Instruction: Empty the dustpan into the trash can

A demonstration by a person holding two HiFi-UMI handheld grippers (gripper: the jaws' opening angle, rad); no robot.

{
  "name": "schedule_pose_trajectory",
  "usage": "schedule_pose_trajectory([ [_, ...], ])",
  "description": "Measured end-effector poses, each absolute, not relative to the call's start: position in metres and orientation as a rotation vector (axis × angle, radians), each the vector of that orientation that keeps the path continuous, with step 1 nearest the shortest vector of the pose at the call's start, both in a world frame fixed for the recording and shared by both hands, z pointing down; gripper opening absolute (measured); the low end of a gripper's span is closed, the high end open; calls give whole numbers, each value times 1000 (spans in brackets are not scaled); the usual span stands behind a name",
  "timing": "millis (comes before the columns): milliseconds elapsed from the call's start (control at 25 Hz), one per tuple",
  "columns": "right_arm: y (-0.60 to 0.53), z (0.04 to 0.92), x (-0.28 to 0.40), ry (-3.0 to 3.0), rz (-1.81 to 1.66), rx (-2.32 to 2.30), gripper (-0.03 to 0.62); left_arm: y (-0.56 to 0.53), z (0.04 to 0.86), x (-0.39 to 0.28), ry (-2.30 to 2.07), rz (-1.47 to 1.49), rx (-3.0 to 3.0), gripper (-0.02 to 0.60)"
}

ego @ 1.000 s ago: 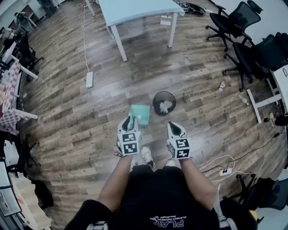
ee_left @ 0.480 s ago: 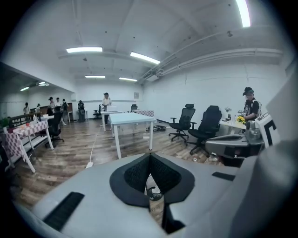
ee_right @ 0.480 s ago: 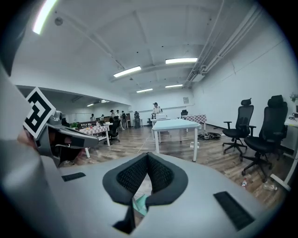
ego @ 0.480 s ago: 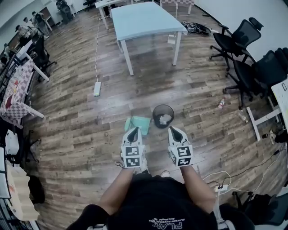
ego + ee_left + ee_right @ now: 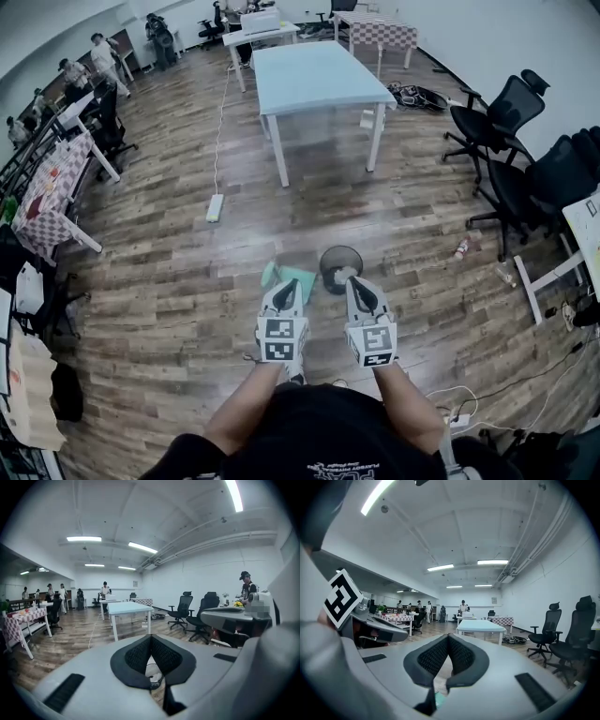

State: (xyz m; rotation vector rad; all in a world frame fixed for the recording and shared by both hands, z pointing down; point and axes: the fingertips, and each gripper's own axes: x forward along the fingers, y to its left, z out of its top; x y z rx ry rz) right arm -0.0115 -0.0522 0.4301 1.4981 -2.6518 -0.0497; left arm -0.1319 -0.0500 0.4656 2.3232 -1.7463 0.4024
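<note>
An open office with a wooden floor [image 5: 169, 281], seen from a head-mounted camera. A long light-blue table [image 5: 323, 80] stands in the middle of the room. Black office chairs [image 5: 506, 112] line the right wall, and checked-cloth tables [image 5: 56, 178] run down the left, where several people [image 5: 98, 47] stand at the far end.

In the foreground, the person's forearms reach forward side by side, each hand holding a grey tool with a marker cube. The left tool [image 5: 286, 289] has its jaws pressed together at the tips, with nothing clamped between the black pads [image 5: 136, 656]. The right tool [image 5: 359, 286] is likewise closed tip to tip and carries nothing. Both are raised off the floor and point out across the room.

Just beyond the tips of both tools, a round black mesh trash can [image 5: 340, 267] stands on the floor, with crumpled white waste [image 5: 345, 274] inside. The teal dustpan [image 5: 300, 277] lies on the floor just beside the can on its left, partly covered in the head view by the left tool and held by neither. From the left gripper view, the can's rim [image 5: 154, 678] shows in the gap under the closed pads. From the right gripper view, a sliver of the teal pan [image 5: 439, 699] shows in the same spot.

Farther off, a white power strip [image 5: 215, 207] lies on its cord left of the table, and a small bottle [image 5: 461, 247] lies near the chairs.
</note>
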Motion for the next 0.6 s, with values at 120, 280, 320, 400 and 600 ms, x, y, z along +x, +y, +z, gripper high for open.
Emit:
schedule_pose_trajectory([
  [120, -45, 427, -11, -2661, -58, 1489, 18, -40, 461, -131, -1757, 413, 2316, 23],
  [280, -39, 425, -11, -2675, -65, 1472, 18, -30, 457, -131, -1770, 408, 2318, 23],
  [320, -38, 425, -11, -2679, -67, 1467, 18, -28, 456, -131, -1772, 395, 2324, 23],
  [400, -35, 423, -12, -2684, -70, 1460, 18, -23, 454, -132, -1774, 363, 2339, 23],
  [600, -23, 422, -10, -2697, -76, 1450, 18, -8, 451, -128, -1764, 335, 2352, 23],
])
